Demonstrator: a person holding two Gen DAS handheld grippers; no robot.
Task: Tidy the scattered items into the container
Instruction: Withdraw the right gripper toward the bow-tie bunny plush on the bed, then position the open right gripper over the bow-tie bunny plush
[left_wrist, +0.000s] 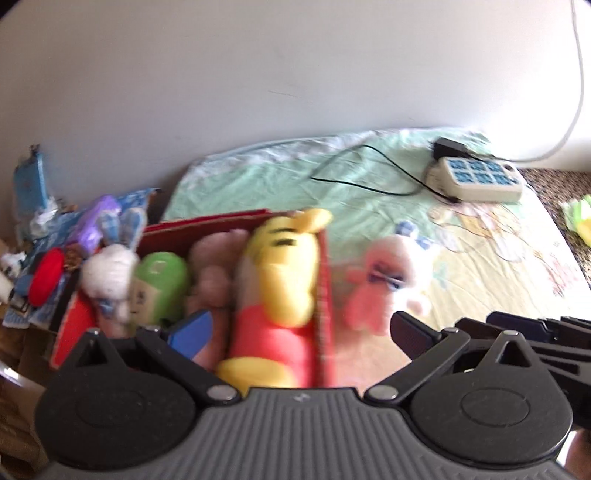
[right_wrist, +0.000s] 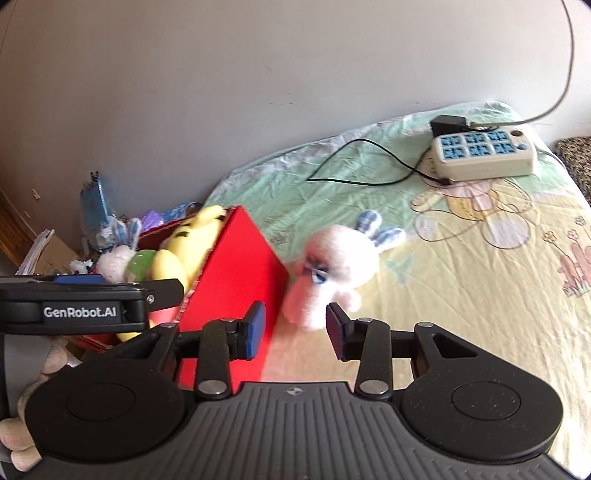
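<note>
On the left of the left wrist view, a heap of clutter is seen beside the bed, against the wall. Next to it, the red box is shown from above, so its contents are laid open: a white rabbit, a green toy, a brownish plush and a yellow bear in a red shirt. The left gripper is held over the box with its fingers spread wide and nothing between them.

In the right wrist view the box is seen from its outer side, and most of its contents are hidden behind the red wall. A pink-and-white rabbit with blue ears is shown lying on the bedsheet, just beside the box and outside it. The right gripper is held before this rabbit, fingers parted and empty; whether they touch it cannot be told. Only this view shows the left gripper's body from the side, at the left edge.

Far right in both views, a power strip with a black cable is seen on the sheet.
</note>
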